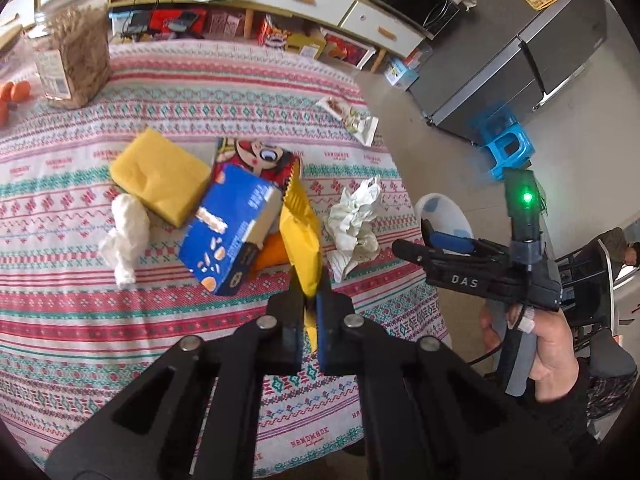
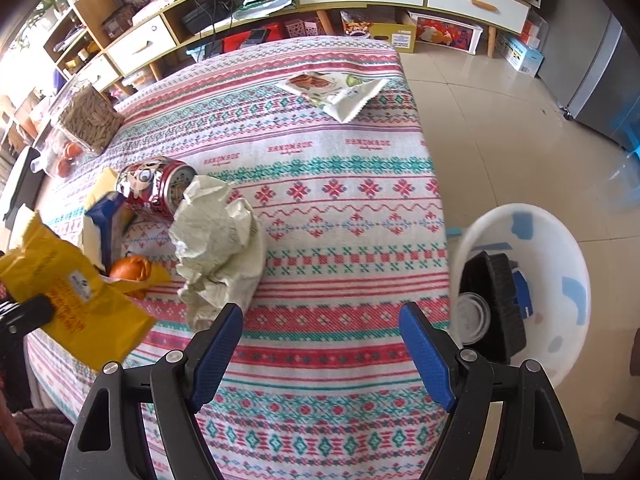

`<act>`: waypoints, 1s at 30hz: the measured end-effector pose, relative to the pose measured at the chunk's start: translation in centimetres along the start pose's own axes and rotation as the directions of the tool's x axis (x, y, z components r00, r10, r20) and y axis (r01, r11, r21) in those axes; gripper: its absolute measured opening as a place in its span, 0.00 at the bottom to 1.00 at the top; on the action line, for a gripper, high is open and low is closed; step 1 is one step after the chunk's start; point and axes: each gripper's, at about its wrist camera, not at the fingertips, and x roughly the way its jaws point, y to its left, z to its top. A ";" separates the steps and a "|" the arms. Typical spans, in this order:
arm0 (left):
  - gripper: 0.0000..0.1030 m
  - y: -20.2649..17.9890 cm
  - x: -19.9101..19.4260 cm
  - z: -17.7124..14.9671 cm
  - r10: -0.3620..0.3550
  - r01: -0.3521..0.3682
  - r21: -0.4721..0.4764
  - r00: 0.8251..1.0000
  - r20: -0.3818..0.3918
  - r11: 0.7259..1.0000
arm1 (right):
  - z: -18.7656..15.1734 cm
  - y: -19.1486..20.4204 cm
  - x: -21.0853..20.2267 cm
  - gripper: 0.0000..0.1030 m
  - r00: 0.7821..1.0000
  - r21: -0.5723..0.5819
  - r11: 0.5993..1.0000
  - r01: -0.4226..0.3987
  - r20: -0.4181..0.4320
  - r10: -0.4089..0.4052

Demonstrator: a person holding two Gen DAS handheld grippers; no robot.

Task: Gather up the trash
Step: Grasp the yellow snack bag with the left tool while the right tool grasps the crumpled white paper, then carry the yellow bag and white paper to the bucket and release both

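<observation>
My left gripper (image 1: 311,282) is shut on the lower end of a yellow snack packet (image 1: 300,236), which hangs lifted just above the patterned tablecloth (image 1: 120,320); the same packet (image 2: 76,296) shows at the left of the right wrist view. Under and beside it lie a blue carton (image 1: 230,232), a red can (image 1: 264,160), an orange scrap (image 2: 130,268), a white tissue (image 1: 124,236) and crumpled paper (image 1: 354,220). My right gripper (image 2: 320,316) stands open and holds nothing, over the table's edge just right of the crumpled paper (image 2: 218,240). A flat snack wrapper (image 2: 332,90) lies at the far corner.
A white basin (image 2: 560,280) with a black brush and a lid inside sits on the floor right of the table. A yellow sponge (image 1: 160,176) and a clear jar of seeds (image 1: 74,56) are on the table. A blue stool (image 1: 506,146) and a grey fridge (image 1: 520,52) stand beyond.
</observation>
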 end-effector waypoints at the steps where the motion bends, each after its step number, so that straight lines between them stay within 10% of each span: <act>1: 0.05 0.1 -0.4 0.1 0.006 -0.006 0.003 1.000 0.016 1.000 | 0.0 0.2 0.1 0.79 1.000 -0.002 1.000 -0.005 0.000 0.005; 15: 0.05 1.7 -2.9 0.2 0.059 -0.058 -0.013 0.989 0.138 0.998 | 0.8 4.5 2.7 0.77 0.997 -0.067 0.995 -0.072 -0.017 0.071; 21: 0.05 1.6 -3.0 0.0 0.072 -0.072 -0.004 0.985 0.156 0.997 | 1.1 5.3 4.4 0.42 0.993 -0.060 0.992 -0.114 -0.047 0.111; 30: 0.05 0.8 -2.6 -0.2 0.075 -0.076 0.006 0.984 0.163 0.997 | 0.6 6.2 2.4 0.31 0.998 -0.125 0.990 -0.062 0.018 0.064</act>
